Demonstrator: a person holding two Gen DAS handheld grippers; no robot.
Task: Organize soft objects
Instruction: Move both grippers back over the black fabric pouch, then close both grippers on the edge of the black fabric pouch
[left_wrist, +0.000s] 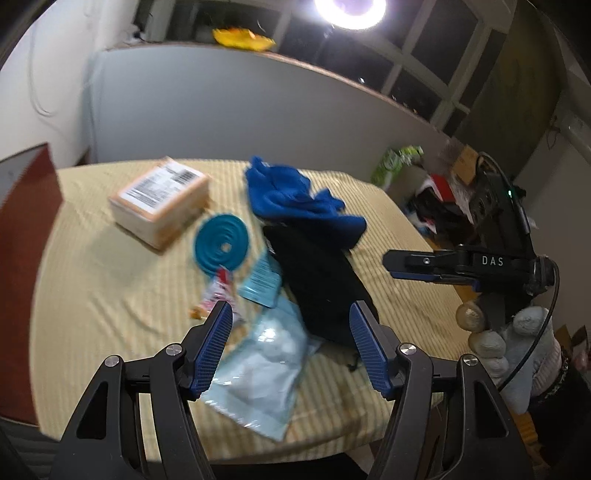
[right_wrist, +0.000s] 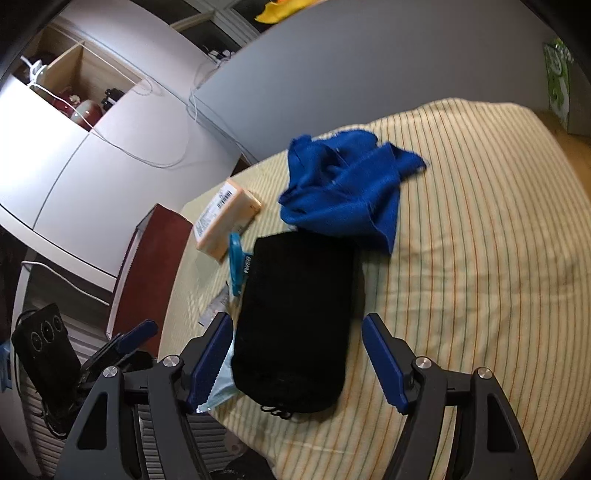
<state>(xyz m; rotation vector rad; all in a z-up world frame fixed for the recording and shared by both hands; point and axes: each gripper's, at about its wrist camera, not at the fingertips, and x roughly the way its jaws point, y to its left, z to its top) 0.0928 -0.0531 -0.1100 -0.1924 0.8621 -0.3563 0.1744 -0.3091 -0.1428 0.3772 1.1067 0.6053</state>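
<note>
Blue cloth (left_wrist: 295, 199), soft and all bunched up, at the far side of the table (left_wrist: 92, 295), with 1 edge lying on top of the black pouch (left_wrist: 317, 280). Under the near end of the pouch, a pale blue packet (left_wrist: 258, 369), close to the front edge of the table. Just to the left, a teal round disc (left_wrist: 220, 249) and a little teal card (left_wrist: 260, 282). Further back, a hard box (left_wrist: 159, 201) with a label.

Left claw (left_wrist: 291, 308) spread wide, pinching nothing, hanging over the packet and the near end of the pouch. Right claw (right_wrist: 297, 318) spread wide too, also empty, held by a gloved hand (left_wrist: 509, 332) and pointing down at the black pouch.

Likely ways for this to go wrong:

1. Grabbing the pouch and dragging the blue cloth along with it, because of that edge on top.
2. Pulling the pouch toward the front and pushing the packet off the table, with so little room left there.
3. Pinching only a thin fold of soft stuff, then losing it on the way up.
4. Bumping the 2 claws together, with both aimed at nearly the same spot.
5. Knocking the disc or the card while reaching past.

Best to lift the cloth first, slowly, and to keep the claws well apart.
</note>
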